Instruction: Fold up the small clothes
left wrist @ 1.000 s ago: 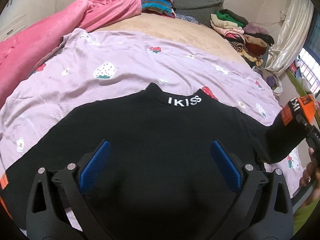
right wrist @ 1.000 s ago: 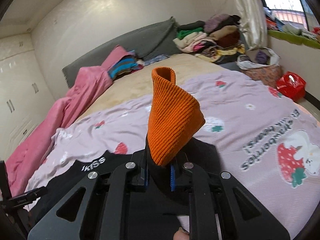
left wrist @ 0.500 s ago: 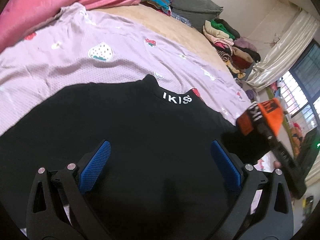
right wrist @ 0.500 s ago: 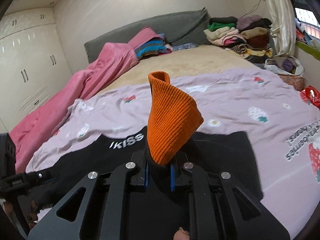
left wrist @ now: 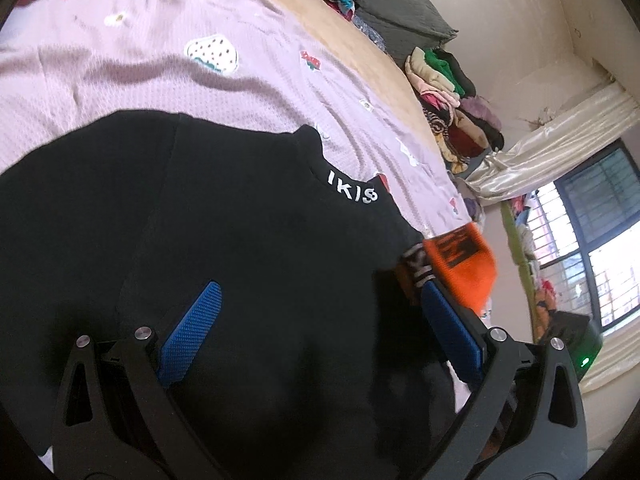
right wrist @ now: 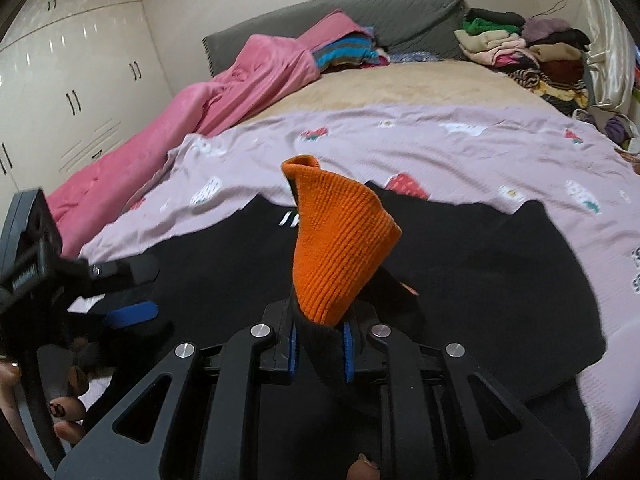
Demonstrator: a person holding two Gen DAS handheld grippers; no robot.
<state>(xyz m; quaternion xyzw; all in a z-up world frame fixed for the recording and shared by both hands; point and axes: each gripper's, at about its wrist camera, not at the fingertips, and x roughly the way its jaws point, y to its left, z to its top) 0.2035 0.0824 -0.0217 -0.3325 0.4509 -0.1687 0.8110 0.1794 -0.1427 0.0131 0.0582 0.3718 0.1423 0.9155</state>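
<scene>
— Fingers [right wrist: 346, 340] first: what do we see on our right gripper [right wrist: 320, 340]?

— We see them pressed together on the black sleeve, pinching it just below its orange cuff [right wrist: 340, 248], which stands up above the blue pads in the right wrist view.

— And our left gripper [left wrist: 320, 336]?

— We see its fingers [left wrist: 190, 334] spread wide, nothing between them, poised over the body of the black sweater [left wrist: 248, 264]. We cannot tell whether the tips touch the fabric.

— Where does the sweater lie?

— We find it flat on the lilac strawberry-print blanket [left wrist: 132, 76] covering the bed, collar lettering [left wrist: 352, 190] facing away from us. From the left wrist view the orange cuff [left wrist: 460, 268] sits just beside the left gripper's right-hand finger, above the garment's right side.

— Anything else around us?

— We see a pink quilt [right wrist: 192, 120] bunched along the left of the bed, a pile of clothes [right wrist: 524, 52] at the far right corner, a grey headboard [right wrist: 360, 16] and white wardrobe doors [right wrist: 72, 92].
</scene>
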